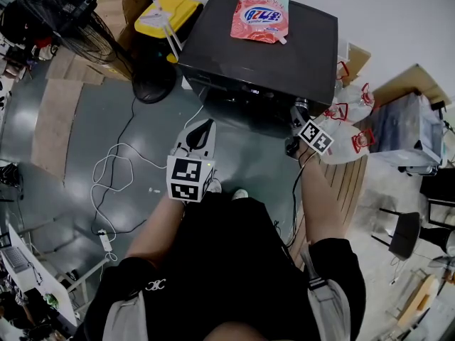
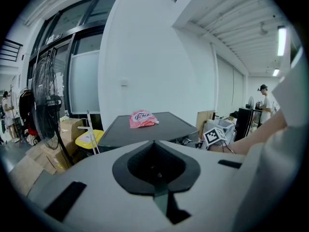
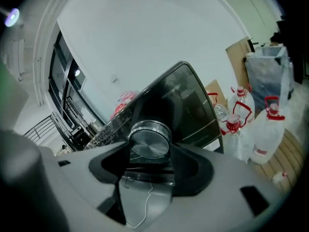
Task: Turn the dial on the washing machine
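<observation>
The black washing machine (image 1: 263, 48) is seen from above, with a pink detergent pouch (image 1: 260, 15) lying on its lid. My right gripper (image 1: 299, 114) is at the machine's front right corner. In the right gripper view its jaws sit on both sides of the round silver dial (image 3: 149, 141) and are shut on it (image 3: 149, 152). My left gripper (image 1: 205, 127) hangs over the floor in front of the machine, apart from it, holding nothing. In the left gripper view its jaws (image 2: 155, 166) are together, with the machine (image 2: 145, 132) farther ahead.
A yellow bin (image 1: 168, 15) and a floor fan (image 1: 153, 84) stand left of the machine, with cardboard boxes (image 1: 117, 2) behind. White cables (image 1: 114, 169) trail over the floor. White jugs with red handles (image 1: 353, 119) and a plastic crate (image 1: 409, 130) crowd the right side.
</observation>
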Demonstrator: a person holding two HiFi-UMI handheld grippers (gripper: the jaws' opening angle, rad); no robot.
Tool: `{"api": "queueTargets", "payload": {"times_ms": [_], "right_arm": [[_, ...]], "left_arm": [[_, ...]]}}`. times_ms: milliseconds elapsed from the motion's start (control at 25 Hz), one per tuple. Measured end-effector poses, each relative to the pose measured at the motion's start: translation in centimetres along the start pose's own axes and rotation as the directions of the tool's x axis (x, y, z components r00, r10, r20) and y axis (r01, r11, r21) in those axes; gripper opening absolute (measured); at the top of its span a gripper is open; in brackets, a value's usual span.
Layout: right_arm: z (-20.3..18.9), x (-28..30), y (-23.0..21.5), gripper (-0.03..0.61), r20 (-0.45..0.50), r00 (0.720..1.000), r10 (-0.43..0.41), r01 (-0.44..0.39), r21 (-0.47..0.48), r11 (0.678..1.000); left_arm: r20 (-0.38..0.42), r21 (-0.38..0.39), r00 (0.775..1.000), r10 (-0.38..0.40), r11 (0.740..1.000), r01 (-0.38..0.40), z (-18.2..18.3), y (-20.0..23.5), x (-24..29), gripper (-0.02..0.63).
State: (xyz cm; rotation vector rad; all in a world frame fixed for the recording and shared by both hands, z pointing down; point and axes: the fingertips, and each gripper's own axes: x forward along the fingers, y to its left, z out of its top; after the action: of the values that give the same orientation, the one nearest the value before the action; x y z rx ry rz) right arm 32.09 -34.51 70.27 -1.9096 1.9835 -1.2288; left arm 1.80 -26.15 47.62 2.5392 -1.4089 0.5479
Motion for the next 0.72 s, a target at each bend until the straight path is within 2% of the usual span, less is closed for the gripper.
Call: {"api": "queueTargets", "payload": {"times_ms": [160,240,320,400,480,520,560,600,640,720], "right_arm": [[0.1,0.0,0.1,0.262,0.022,0.994,0.103,-0.105,0.175,0.979],[0.1,0.0,0.2,0.262,0.037,0.992,0.121,-0.126,0.21,0.97],[0.1,-0.1,0.1,0.262,0.043,0.995,0.086,-0.092,0.166,0.982],[0.2,-0.2,0.0,0.262,0.048,0.999,0.018,-0.022,0.068,0.997],[0.1,-0.7,0.0,0.262,0.052,0.997,-0.065,0.069,-0.07,0.995],[0.1,-1.1,0.1,0.262,0.059,0.992,-0.112,0.12,-0.168,0.979],[0.3,-1.5,0.4,0.262,0.077,0.984,-0.158,0.174,-0.286,0.942],[0.6,-2.0,0.9,0.262,0.107,0.974,-0.198,0.225,-0.414,0.882],[0.9,-2.4,1.7,0.262,0.145,0.963,-0.227,0.269,-0.537,0.799],[1.5,-3.0,3.4,0.262,0.221,0.942,-0.252,0.331,-0.73,0.598]], "left_arm": [[0.001,0.003,1.0,-0.005,1.0,0.005,0.0,-0.2,0.1,-0.005],[0.001,0.006,1.0,-0.009,1.0,0.009,0.0,-0.3,0.1,-0.005],[0.002,0.008,1.0,-0.012,1.0,0.012,0.1,-0.3,0.0,-0.005],[0.006,0.006,1.0,-0.011,1.0,0.011,0.3,-0.1,0.0,-0.005],[0.012,0.003,1.0,-0.011,1.0,0.011,0.4,-0.1,-0.1,-0.005],[0.015,0.001,1.0,-0.012,1.0,0.011,0.4,-0.1,-0.2,-0.005],[0.018,-0.001,1.0,-0.013,1.0,0.013,0.5,-0.1,-0.2,-0.005],[0.022,-0.003,1.0,-0.016,1.0,0.016,0.5,-0.2,-0.3,-0.005],[0.024,-0.004,1.0,-0.018,1.0,0.018,0.5,-0.2,-0.3,-0.005],[0.025,-0.004,0.999,-0.024,1.0,0.024,0.4,-0.4,-0.3,-0.005]]}}
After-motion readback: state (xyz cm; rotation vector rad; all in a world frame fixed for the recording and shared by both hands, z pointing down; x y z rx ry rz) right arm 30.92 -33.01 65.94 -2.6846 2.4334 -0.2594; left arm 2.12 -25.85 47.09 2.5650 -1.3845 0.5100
